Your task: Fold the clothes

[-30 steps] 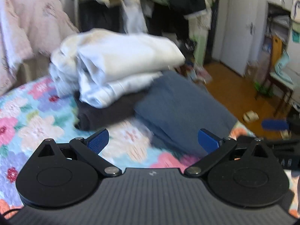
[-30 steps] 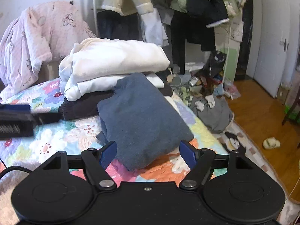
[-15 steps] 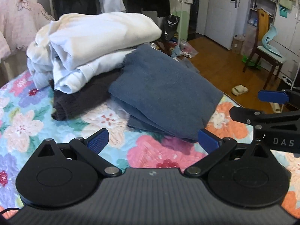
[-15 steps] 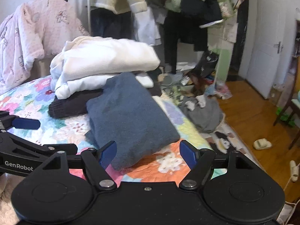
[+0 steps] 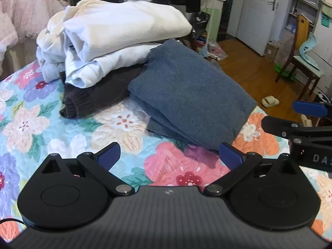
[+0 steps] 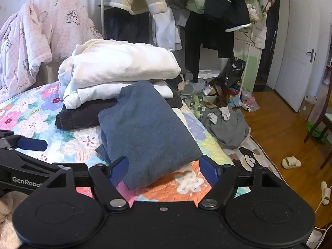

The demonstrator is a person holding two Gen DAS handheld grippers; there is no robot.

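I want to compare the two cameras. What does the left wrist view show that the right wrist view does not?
Only the left wrist view: a wooden chair with a pale blue object on its seat. Only the right wrist view: a pink quilted blanket, hanging clothes, a grey heap on the floor. Both: the folded blue sweater, the white stack, the floral bedspread.

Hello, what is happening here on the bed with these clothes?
A person is folding laundry with a handheld gripper in each hand. A folded blue sweater lies on the floral bedspread, leaning against a stack of folded white tops over a dark knit garment. The left gripper and right gripper hover near the sweater's front edge, jaws open, holding nothing.
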